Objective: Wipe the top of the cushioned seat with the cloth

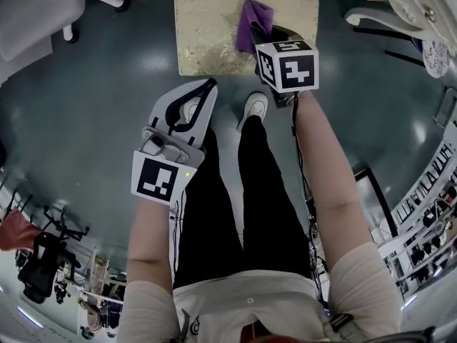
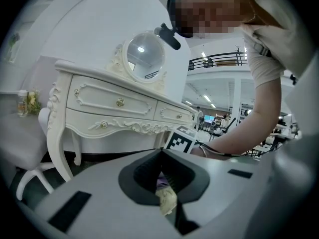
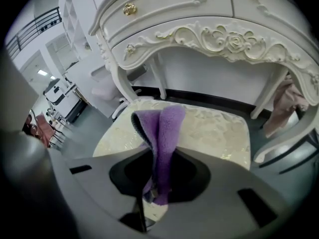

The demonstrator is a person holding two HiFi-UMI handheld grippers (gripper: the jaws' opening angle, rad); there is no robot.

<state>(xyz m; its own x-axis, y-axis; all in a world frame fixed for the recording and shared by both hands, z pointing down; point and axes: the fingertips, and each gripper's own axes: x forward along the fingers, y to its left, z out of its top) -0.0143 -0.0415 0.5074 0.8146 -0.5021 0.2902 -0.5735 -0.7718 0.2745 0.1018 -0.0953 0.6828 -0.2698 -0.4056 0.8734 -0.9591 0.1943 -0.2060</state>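
Cloth (image 3: 162, 128) is clamped in the right hand-held gripper (image 1: 270, 36) over the seat (image 1: 207, 27) at upper centre, the left hand-held gripper (image 1: 191, 109) is closed on nothing, and wiping is judged barely begun, the whole top left.
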